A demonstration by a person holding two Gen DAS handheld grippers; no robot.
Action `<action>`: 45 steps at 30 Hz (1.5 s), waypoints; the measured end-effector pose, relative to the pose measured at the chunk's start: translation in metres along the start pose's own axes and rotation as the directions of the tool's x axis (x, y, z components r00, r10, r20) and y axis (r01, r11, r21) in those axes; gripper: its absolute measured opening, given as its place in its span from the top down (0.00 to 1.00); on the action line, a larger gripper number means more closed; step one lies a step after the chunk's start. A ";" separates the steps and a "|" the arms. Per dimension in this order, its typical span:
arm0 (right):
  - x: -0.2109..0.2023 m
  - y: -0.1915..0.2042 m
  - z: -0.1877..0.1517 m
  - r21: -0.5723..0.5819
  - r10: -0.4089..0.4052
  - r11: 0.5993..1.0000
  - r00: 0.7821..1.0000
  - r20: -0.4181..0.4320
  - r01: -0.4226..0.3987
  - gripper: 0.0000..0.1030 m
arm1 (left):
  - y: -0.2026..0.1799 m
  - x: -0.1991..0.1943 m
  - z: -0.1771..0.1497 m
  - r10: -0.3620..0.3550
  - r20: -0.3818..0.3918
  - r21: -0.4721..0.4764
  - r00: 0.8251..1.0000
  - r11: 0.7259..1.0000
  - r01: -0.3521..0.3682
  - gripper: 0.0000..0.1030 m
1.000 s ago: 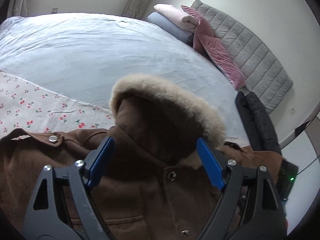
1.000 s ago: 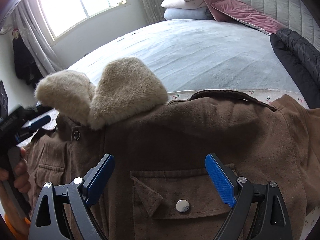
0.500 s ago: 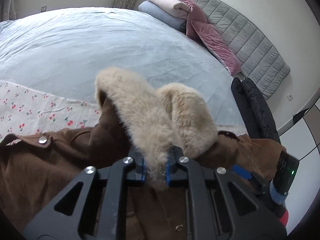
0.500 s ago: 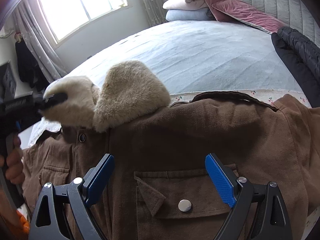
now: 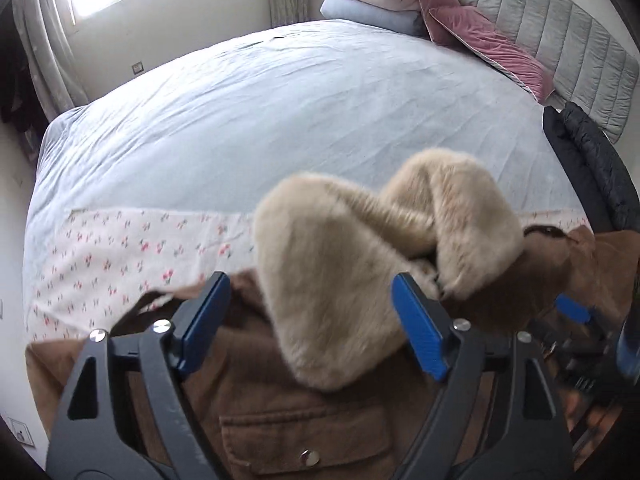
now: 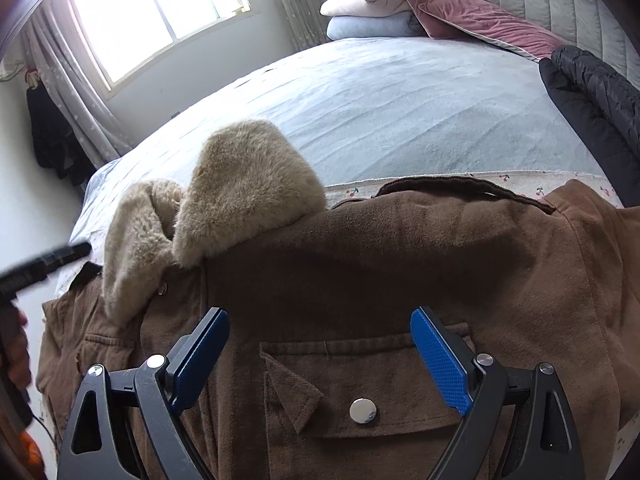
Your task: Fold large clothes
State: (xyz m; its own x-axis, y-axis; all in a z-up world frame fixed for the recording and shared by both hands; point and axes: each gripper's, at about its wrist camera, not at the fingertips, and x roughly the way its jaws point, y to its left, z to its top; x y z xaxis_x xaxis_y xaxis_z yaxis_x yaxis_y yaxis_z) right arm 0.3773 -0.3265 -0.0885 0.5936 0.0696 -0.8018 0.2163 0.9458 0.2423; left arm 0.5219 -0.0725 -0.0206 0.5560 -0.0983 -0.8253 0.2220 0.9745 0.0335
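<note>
Daylight from a window falls across the wide bed (image 5: 304, 120) in the left wrist view, its pale blue cover reaching to a grey padded headboard (image 5: 560, 28) with pink cushions (image 5: 480, 36) and folded bedding (image 5: 372, 0) stacked by it. A floral sheet (image 5: 120, 248) lies along the near edge, and on it rests the brown coat (image 5: 280, 420), its beige fur-trimmed hood (image 5: 340, 280) folded down over the chest. The left claw (image 5: 308, 326) is opening, its blue pads apart on either side of the fur trim without pressing it. A black puffer jacket (image 5: 592, 160) lies at the right edge of the bed.

Seen from the right wrist, the same bed (image 6: 400, 112) stretches toward the window (image 6: 160, 12). The brown coat (image 6: 400, 248) fills the foreground, front side up, with a snap-buttoned pocket flap (image 6: 360, 392) between the pads of the right claw (image 6: 320, 356), which stands spread above the fabric, gripping nothing. The fur hood (image 6: 240, 192) sits at the upper left.
</note>
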 end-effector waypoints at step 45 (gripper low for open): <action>0.079 0.020 0.120 -0.007 0.047 0.999 0.997 0.059 -0.047 0.49 | 0.090 0.082 -0.046 -0.226 0.152 -0.407 0.962 0.873 0.269 0.74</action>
State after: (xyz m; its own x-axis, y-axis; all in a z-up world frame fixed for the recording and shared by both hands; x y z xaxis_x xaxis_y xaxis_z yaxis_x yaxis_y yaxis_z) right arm 0.5215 -0.3397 -0.0811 0.6479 0.0956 -0.7557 0.1824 0.9438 0.2757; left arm 0.5504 0.0161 -0.1113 0.6070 -0.3452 -0.7158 0.0173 0.9062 -0.4224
